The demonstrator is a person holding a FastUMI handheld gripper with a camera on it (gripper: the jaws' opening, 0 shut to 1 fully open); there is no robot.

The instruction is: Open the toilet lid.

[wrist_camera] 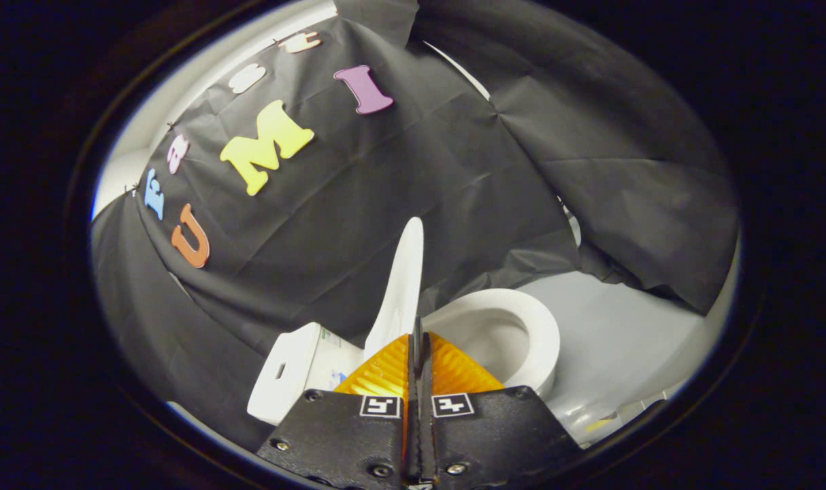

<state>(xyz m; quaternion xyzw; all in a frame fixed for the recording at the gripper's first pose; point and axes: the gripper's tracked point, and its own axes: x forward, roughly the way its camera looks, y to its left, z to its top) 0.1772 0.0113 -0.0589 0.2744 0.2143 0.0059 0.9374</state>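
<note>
Down at the near end of the gripper view, the gripper [418,337], with both fingers [411,381] pressed flat against each other. Closed tight, no gap to see, nothing pinched in between. Two small square marks [380,406] on the dark gripper body, one on each side of the closed fingers. Just past the fingertips, the toilet lid [403,286], white and already lifted. Stands up tall on its hinge end, seen from its thin edge, and rises well above the tips toward the black cloth wall [386,190]. Very close to the fingertips, a little to one side of them; cannot tell if touching or not. On one side of the lid, the white tank [290,371], boxy, with a small dark slot on its top. On the other side of the lid, the open toilet bowl [522,327], round and white, with the seat ring down and the hollow inside showing. Lid right between tank and bowl. Beyond the bowl, a plain grey floor [624,340], running up to the hanging cloth. Behind the whole toilet, more of the same black cloth, with folds and creases, draped down to the floor around the tank and bowl. Whole toilet seen tipped over sideways.
</note>
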